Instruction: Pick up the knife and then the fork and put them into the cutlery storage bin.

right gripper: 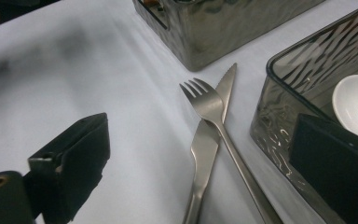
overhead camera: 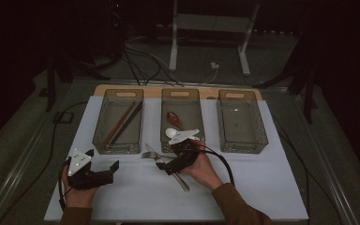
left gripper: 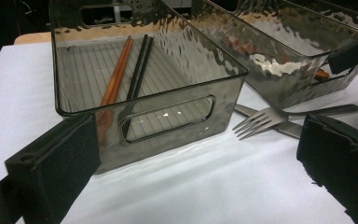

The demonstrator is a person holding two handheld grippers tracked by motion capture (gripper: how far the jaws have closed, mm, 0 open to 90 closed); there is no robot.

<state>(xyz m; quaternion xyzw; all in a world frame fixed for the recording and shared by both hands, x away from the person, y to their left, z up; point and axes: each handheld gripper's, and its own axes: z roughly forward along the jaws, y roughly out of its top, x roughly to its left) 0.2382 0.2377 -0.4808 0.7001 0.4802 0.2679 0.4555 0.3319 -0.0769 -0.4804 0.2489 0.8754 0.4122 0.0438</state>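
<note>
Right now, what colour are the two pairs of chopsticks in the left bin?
One pair reddish-brown, the other black; clearest in the left gripper view.

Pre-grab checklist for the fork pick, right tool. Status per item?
1. Right tool open: ok, nothing between the jaws.
2. Fork reachable: ok, it lies on the table in front of the middle bin.
3. Fork free of other items: not ok, it lies crossed over the knife.
4. Tool lined up on the fork: cannot tell, fork sits between the jaws in the right gripper view, height unclear.
5. Left tool out of the way: ok, open, off to the side.
</note>
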